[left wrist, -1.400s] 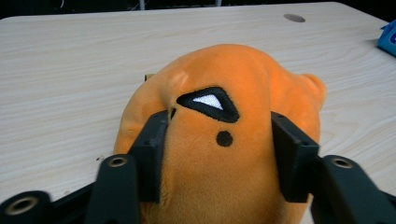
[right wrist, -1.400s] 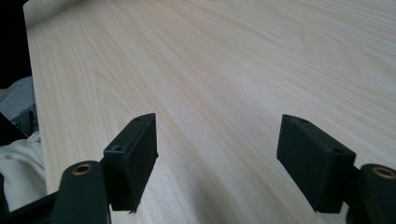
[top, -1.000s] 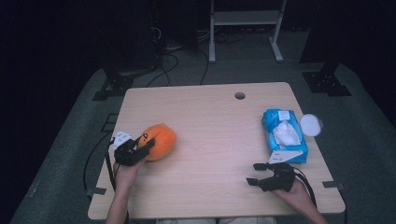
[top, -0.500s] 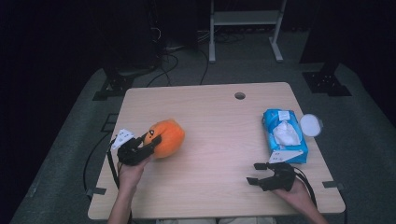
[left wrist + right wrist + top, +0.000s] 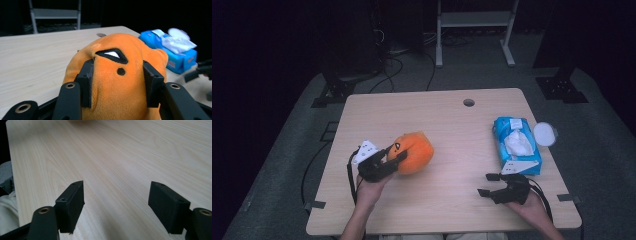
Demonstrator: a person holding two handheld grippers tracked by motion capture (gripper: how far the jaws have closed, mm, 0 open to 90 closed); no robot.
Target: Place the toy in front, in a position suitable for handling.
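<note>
Left gripper (image 5: 396, 156) pinched plush (image 5: 413, 152) at lower left of frame; wipes (image 5: 515, 145) far right. Right gripper (image 5: 490, 185) jaws spread, nothing between them.

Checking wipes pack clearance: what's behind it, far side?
Behind the blue wipes pack, a round white lid lies at its far right corner, on the table edge. Whether they touch is unclear; the pack hides the lid's near edge in the left gripper view.

A pale wooden counter (image 5: 447, 120) carries a blue wipes pack (image 5: 515, 145) near its round hole (image 5: 469, 102).
</note>
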